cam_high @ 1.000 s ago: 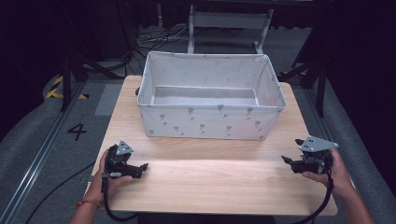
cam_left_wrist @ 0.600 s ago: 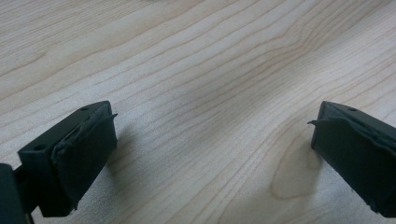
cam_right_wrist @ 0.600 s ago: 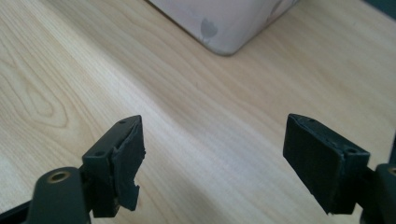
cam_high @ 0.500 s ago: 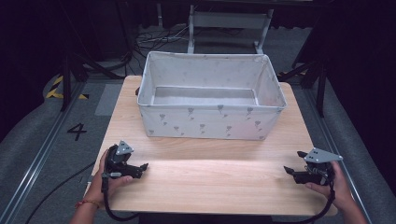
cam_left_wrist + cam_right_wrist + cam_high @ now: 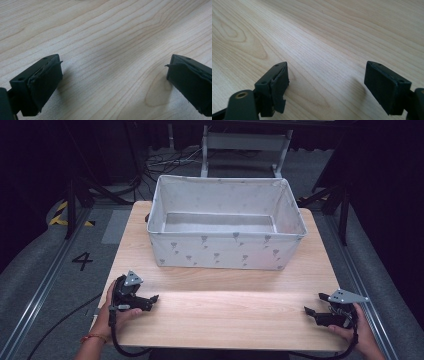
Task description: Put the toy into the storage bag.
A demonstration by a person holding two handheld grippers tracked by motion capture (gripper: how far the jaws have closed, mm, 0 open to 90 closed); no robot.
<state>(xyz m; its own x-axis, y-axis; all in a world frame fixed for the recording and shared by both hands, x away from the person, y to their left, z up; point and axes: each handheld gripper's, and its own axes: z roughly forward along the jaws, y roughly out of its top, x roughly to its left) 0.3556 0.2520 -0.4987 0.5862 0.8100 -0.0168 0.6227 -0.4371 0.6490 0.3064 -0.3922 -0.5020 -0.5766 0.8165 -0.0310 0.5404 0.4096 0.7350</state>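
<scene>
Both sets of tongs, left tongs (image 5: 152,298) and right tongs (image 5: 312,312), wide and empty, low over bare counter (image 5: 225,315), probably parked at rest. Nearest thing: fabric bin (image 5: 225,252), well apart, mid-counter behind.

Wooden table (image 5: 220,312), dark floor (image 5: 45,265) — painted number four (image 5: 82,261)

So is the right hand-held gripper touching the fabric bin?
Apart. The high view shows the right hand-held gripper near the table's front edge, bare wood between it and the fabric bin.
</scene>
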